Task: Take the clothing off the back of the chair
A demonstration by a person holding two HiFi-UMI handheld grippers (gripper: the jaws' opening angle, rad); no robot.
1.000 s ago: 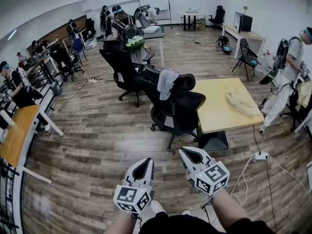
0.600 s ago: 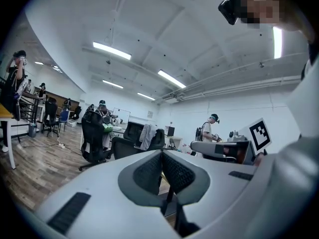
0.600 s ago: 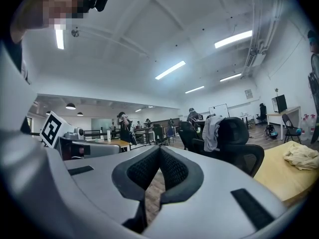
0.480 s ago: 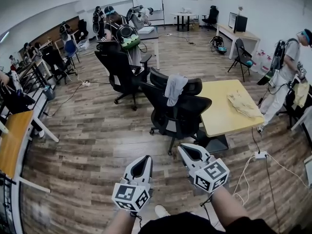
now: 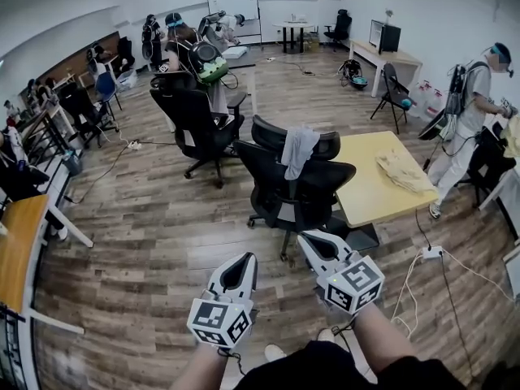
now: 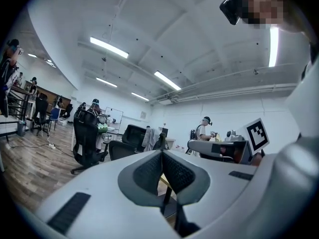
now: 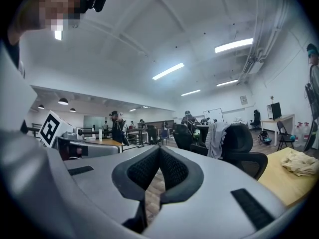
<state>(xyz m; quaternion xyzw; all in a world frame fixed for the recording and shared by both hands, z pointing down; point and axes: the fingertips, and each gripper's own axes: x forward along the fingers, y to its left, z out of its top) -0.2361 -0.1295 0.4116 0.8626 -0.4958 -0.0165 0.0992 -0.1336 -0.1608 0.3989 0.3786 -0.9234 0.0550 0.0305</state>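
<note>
1. Since the earlier frames the chair (image 5: 276,187) and the clothing (image 5: 299,149) had come closer in the head view; both grippers had moved forward over the wooden floor (image 5: 154,234) towards them.
2. The clothing, a pale grey piece, hung over the top of the black chair's back; its long axis ran up and down, with the lower end trailing down the side facing us and leaning a little to the left in the head view; in the right gripper view it showed as a limp strip (image 7: 217,139) beside the dark backrest.
3. The left gripper (image 5: 241,258) had its jaws pressed together with nothing between them (image 6: 162,156); it pointed level at the chair and touched nothing.
4. The right gripper (image 5: 307,238) was likewise closed tight and empty (image 7: 159,151); it was aimed at the chair and stayed apart from it, though its tip was near the chair's base in the head view.
5. The yellow table (image 5: 370,197) stood just beside the chair on its right, with a crumpled pale cloth (image 5: 404,171) on top; a second black chair (image 5: 191,112) stood behind and to the left; a power strip (image 5: 431,253) and its cables lay on the floor to the right; the floor between us and the chair's back lay open.
</note>
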